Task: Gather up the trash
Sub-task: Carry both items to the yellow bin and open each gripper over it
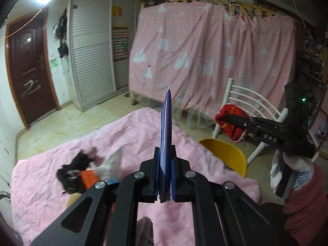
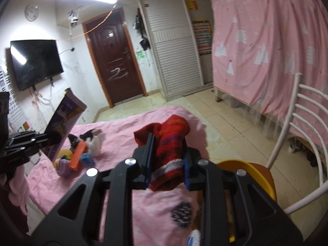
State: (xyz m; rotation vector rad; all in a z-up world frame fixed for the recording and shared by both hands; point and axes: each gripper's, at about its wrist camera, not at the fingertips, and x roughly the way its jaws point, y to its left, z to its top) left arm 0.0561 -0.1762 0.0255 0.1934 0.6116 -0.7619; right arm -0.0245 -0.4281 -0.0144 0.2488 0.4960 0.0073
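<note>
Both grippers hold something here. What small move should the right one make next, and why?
Probably carry the red sock, clamped in the right gripper, over the yellow bin beside the pink-covered table and release; the sock hangs short of the bin's rim.

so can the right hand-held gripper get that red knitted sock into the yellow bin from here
Probably yes. The right hand-held gripper is shut on the red knitted sock, and the yellow round bin sits open just beside it at the bed's edge, with nothing visible between.
</note>
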